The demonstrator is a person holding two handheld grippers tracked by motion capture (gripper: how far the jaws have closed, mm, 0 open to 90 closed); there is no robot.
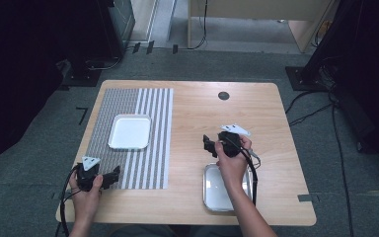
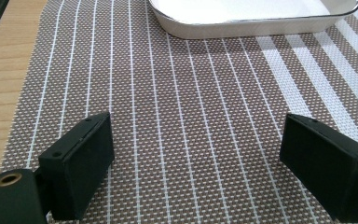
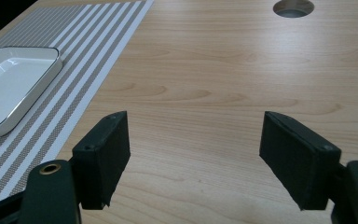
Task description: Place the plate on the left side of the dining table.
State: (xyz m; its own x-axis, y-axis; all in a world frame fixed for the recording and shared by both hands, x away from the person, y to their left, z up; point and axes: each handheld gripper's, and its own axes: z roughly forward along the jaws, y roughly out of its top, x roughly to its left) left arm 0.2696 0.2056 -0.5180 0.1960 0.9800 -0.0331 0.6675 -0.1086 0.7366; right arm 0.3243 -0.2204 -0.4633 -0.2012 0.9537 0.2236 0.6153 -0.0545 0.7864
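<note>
Both tools empty — the work looks to be at its reaching stage

High view: the left tool [image 1: 112,176] rests on the mat's [image 1: 153,148] near edge, the white tray [image 1: 130,132] beyond it; the right tool [image 1: 208,144] hovers over bare tabletop [image 1: 256,108], just past the steel tray [image 1: 212,190], pointing toward the mat. Left gripper view: jaws wide apart, nothing between them, only mat beneath, the white tray [image 2: 242,23] ahead. Right gripper view: jaws wide open, holding nothing — the white tray [image 3: 14,84] off to the left. Next, I judge, the right tool must cross to that tray's rim before closing.
</note>
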